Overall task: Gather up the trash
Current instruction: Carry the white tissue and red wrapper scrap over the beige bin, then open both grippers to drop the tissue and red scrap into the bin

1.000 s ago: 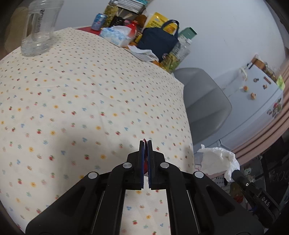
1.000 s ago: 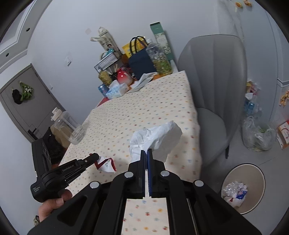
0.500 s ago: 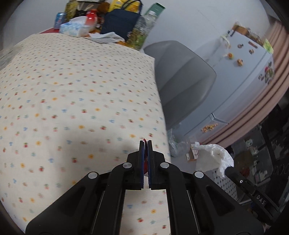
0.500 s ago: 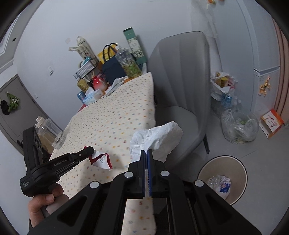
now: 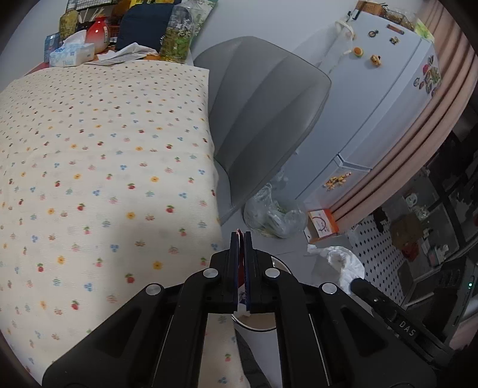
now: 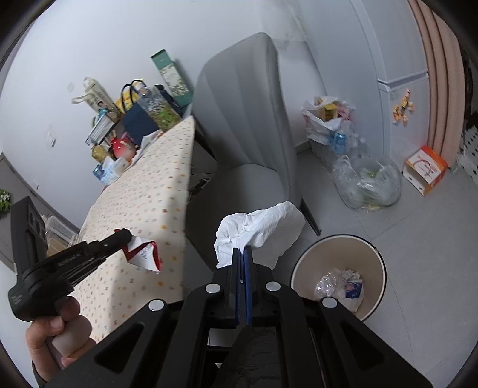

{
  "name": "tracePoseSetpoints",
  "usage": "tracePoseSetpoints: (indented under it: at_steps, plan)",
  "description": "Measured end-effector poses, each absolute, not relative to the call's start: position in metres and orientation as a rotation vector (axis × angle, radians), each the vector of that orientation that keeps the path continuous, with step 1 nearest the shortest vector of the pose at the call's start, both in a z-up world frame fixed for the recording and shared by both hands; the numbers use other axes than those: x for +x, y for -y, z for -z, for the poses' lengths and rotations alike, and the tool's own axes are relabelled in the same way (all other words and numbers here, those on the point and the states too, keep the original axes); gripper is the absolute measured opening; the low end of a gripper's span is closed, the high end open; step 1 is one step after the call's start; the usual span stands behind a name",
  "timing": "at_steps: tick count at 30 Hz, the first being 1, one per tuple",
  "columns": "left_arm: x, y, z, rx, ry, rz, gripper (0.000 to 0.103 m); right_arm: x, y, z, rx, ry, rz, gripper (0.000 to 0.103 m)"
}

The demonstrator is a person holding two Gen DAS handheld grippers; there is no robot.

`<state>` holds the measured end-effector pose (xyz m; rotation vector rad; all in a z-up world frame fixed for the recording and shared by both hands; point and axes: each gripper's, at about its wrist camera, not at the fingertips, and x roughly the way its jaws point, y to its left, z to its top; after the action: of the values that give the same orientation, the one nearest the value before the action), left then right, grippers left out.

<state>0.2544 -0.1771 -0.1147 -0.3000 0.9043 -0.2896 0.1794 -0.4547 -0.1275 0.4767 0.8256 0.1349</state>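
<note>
Pale grey floor tiles point(image 6: 418, 238) and a white wall frame a bench point(image 5: 89, 149) covered with a cream cloth dotted with small cherries and flowers. Nearest in the right wrist view, the right tongs point(image 6: 242, 253) are clamped on a crumpled white tissue point(image 6: 257, 229), which billows above the fingertips and hangs in the air between the bench edge and the floor. Just right of it and lower, a round beige waste bin with a dark rim point(image 6: 301, 268) stands on the tiles, with clear plastic and a blue-and-white wrapper already lying inside. To the left, a hand point(image 6: 59, 334) grips the handle of the left tongs point(image 6: 127, 237), which are closed on a torn red-and-white paper packet point(image 6: 143, 253) held over the bench's near corner. In the left wrist view the same packet shows only as a thin red-and-white edge pinched between the shut fingers point(image 5: 248, 262), with the bin's rim partly visible beneath them.

Farther off, a grey upholstered chair point(image 6: 248, 125) sits against the bench's side. Beyond it on the floor lie a clear plastic bag of scraps point(image 6: 367, 182), an orange-and-white carton point(image 6: 425, 170) and a white bag of bottles point(image 6: 325, 119). At the bench's far end stand a navy tote bag point(image 5: 143, 24), a tissue box point(image 5: 71, 53) and a red-and-white vase point(image 5: 97, 38). A white fridge with magnets point(image 5: 388, 74) rises at the back.
</note>
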Motion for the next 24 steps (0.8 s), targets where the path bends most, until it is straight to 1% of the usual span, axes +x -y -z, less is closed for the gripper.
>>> tracePoseSetpoints:
  at_steps: [11,13,14,15,16,19,22,23,24]
  plan:
    - [0.261,0.208,0.123,-0.252,-0.938,0.309,0.004,0.188,0.487,0.17,0.548,-0.872,-0.096,0.004]
    - [0.262,0.213,0.125,-0.245,-0.944,0.313,0.004,0.191,0.495,0.183,0.578,-0.882,-0.085,0.008]
    - [0.262,0.217,0.125,-0.242,-0.947,0.318,0.004,0.195,0.5,0.195,0.595,-0.913,-0.055,0.017]
    - [0.261,0.22,0.125,-0.237,-0.948,0.321,0.004,0.196,0.504,0.205,0.613,-0.941,-0.034,0.05]
    - [0.261,0.223,0.126,-0.231,-0.95,0.324,0.004,0.196,0.509,0.213,0.633,-0.956,-0.011,0.065]
    - [0.26,0.233,0.129,-0.211,-0.959,0.33,0.004,0.189,0.521,0.235,0.651,-0.977,0.044,0.065]
    - [0.262,0.241,0.133,-0.197,-0.972,0.336,0.004,0.182,0.532,0.243,0.667,-0.992,0.072,0.065]
    - [0.262,0.246,0.134,-0.191,-0.975,0.342,0.004,0.18,0.535,0.243,0.665,-0.989,0.079,0.067]
    - [0.262,0.249,0.134,-0.187,-0.979,0.346,0.004,0.177,0.54,0.241,0.666,-0.983,0.091,0.072]
